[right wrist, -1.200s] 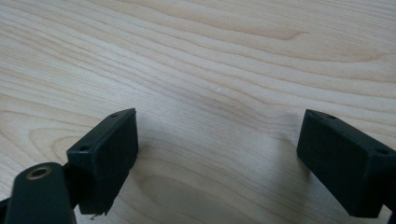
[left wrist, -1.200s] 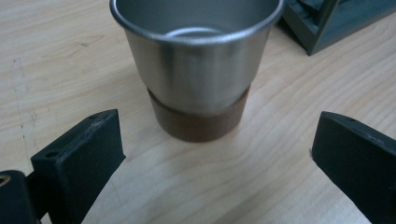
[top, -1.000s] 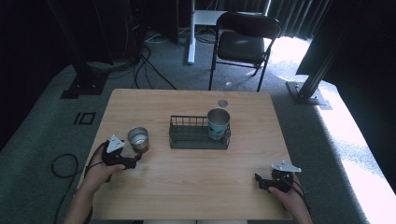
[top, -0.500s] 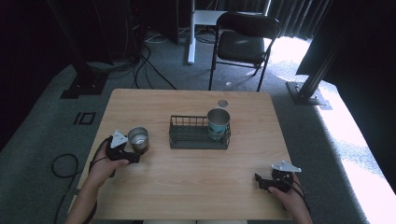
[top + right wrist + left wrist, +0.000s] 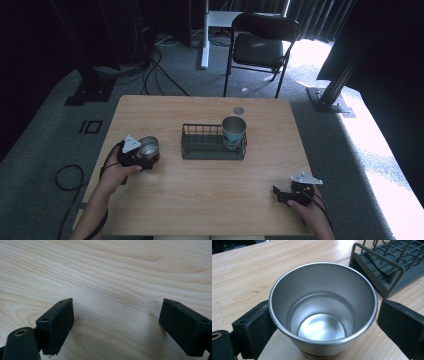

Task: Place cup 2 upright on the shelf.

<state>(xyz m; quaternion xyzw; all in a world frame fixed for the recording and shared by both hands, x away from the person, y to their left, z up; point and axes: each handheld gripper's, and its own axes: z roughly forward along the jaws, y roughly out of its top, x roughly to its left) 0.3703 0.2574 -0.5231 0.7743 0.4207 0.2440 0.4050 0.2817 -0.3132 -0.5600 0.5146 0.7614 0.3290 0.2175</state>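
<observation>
A steel cup (image 5: 323,310) is bracketed upright on the bench (image 5: 210,195) by the left hand-held gripper (image 5: 142,154) (jaws not visibly touching); even closure is advised before lifting toward the rack (image 5: 205,146).

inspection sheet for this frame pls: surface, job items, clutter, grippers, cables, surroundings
Surface: wooden table, light grain, bare around the items.
Job's things: steel cup upright and empty, left of the wire rack; a second cup stands in the rack's right end.
Clutter: small round disc on the table behind the rack; nothing else seen.
Grippers: left gripper straddles the steel cup; left jaw touches the wall, right jaw shows a small gap. Right gripper open over bare wood at the near right.
Cables: a loop on the floor left of the table; more by the stand behind.
Surroundings: folding chair beyond the table, grey carpet, dark curtains.
</observation>
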